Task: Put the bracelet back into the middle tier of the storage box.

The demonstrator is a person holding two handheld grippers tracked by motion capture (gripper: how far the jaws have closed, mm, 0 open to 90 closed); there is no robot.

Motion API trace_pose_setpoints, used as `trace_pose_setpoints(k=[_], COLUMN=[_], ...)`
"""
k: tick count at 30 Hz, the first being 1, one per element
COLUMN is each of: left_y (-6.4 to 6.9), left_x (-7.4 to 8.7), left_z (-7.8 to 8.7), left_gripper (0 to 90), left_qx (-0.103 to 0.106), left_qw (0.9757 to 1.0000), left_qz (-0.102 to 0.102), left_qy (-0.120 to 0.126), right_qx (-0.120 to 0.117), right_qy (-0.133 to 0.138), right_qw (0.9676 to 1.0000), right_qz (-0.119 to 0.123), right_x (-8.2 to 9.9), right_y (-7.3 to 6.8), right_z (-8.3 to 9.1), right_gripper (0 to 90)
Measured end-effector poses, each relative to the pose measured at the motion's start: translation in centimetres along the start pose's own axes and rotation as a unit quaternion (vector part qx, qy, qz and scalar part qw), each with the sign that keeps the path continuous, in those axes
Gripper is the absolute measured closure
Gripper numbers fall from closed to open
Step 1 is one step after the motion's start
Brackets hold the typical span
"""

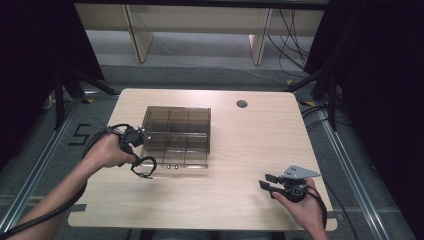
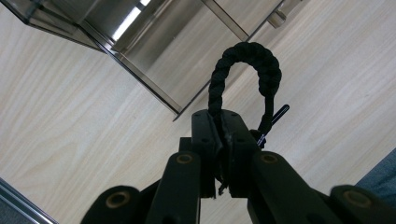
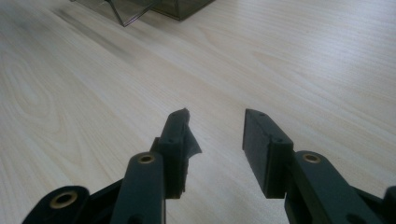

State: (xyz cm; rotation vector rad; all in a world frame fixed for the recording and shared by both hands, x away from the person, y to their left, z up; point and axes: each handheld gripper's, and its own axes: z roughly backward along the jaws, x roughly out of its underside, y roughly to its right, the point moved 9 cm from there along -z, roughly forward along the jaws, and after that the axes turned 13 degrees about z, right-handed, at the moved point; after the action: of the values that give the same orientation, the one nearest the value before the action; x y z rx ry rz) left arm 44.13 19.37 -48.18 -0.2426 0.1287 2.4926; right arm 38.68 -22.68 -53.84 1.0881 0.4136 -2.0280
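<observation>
A smoky clear plastic organizer box (image 1: 176, 136) with several compartments lies on the light wood table (image 1: 240, 150), left of centre. My left gripper (image 1: 141, 169) hangs over the box's near left corner, shut on a black braided cord bracelet (image 2: 245, 77) that loops out past its jaws. The same bracelet (image 1: 143, 167) dangles just in front of the box in the high view. The box's corner (image 2: 140, 79) lies under the loop. My right gripper (image 1: 267, 181) hovers low near the table's front right, open, nothing between its fingers (image 3: 261, 140).
A round cable hole (image 1: 242, 104) sits at the table's back, right of centre. Black stands and cables (image 1: 325, 85) flank the table on the floor. The box's edge (image 3: 140, 9) lies far ahead of the right gripper.
</observation>
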Motion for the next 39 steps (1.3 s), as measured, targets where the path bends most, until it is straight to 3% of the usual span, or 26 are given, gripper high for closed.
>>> trace_pose_setpoints(k=[3,5,15,16,18,35,36,38,39], left_y=[-0.2,-0.3,-1.2,-1.3,-1.4,-2.1,-2.1,-2.1,-2.2], left_x=[-0.3,-0.5,-1.1,-1.3,-1.4,-3.0,-3.0,-3.2,-3.4], left_z=[0.1,0.3,0.4,0.4,0.4,0.4,0.4,0.4,0.2], left_gripper=[84.6,84.6,84.5,84.5,84.5,84.6,84.6,84.5,84.5], left_qx=[0.001,0.0,-0.004,-0.005,-0.006,-0.011,-0.01,-0.011,-0.012], left_qw=[1.0,1.0,0.9999,0.9999,0.9999,0.9996,0.9996,0.9996,0.9994], left_qz=[-0.001,0.004,0.008,0.009,0.01,0.015,0.018,0.018,0.02], left_qy=[0.004,0.006,0.008,0.01,0.009,0.021,0.018,0.018,0.026], right_qx=[0.003,-0.009,0.004,-0.009,0.003,0.004,-0.002,-0.002,0.004], right_qy=[0.0,-0.001,-0.001,-0.001,-0.002,-0.004,-0.006,-0.008,-0.005], right_qw=[1.0,0.9999,1.0,0.9999,1.0,1.0,0.9999,0.9997,1.0], right_qz=[0.001,-0.01,0.002,-0.008,-0.001,0.0,-0.014,-0.021,0.0], right_x=[0.0,0.0,0.0,0.0,0.1,0.1,0.1,0.2,0.1], right_y=[0.0,-0.3,0.1,-0.2,0.1,0.1,-0.1,-0.2,0.1], right_z=[0.0,0.0,0.0,-0.1,0.0,0.1,0.1,0.2,0.1], right_gripper=[61.8,61.8,61.8,61.8,61.8,61.8,61.8,61.8,61.8])
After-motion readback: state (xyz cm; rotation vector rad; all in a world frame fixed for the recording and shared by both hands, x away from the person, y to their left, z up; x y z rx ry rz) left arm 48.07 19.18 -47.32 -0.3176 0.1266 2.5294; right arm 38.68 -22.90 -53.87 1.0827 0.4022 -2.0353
